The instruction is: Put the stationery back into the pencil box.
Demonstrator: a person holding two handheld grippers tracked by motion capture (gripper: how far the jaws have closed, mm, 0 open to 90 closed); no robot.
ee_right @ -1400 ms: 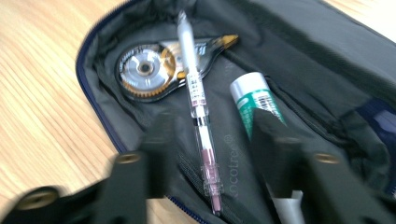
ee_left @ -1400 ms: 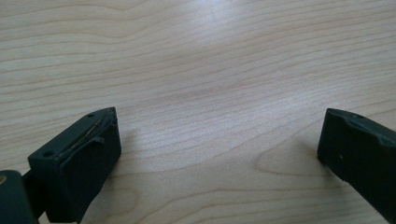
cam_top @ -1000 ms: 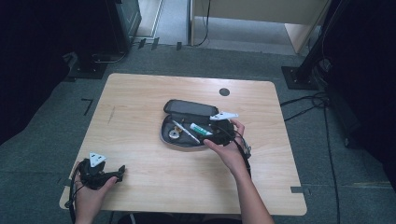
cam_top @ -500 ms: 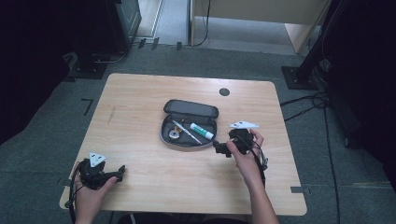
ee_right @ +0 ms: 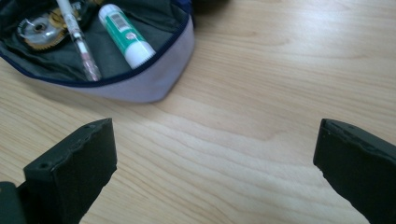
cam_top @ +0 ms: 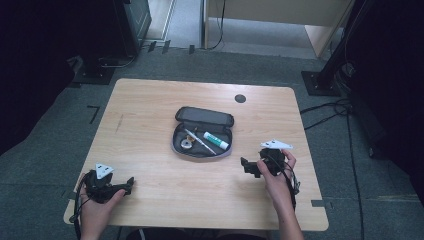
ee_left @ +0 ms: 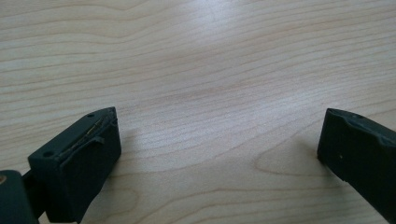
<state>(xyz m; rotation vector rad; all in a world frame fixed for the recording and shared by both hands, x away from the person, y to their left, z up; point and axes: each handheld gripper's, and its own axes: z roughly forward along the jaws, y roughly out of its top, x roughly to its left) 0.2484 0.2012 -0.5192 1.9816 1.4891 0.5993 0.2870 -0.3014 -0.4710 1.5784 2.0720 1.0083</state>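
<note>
The right gripper [cam_top: 245, 167] has pulled back from the open pencil case [cam_top: 202, 133], its fingers [ee_right: 70, 172] spread wide and empty over bare table [cam_top: 150, 110]. The glue stick [cam_top: 216, 140] lies inside the case, so that placement looks finished. The left gripper [cam_top: 129, 183] waits released, near the table's front corner.

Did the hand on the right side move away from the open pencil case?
Yes. The right gripper was over the pencil case and has pulled back toward the person and the table's right edge; its open jaws hold nothing.
</note>
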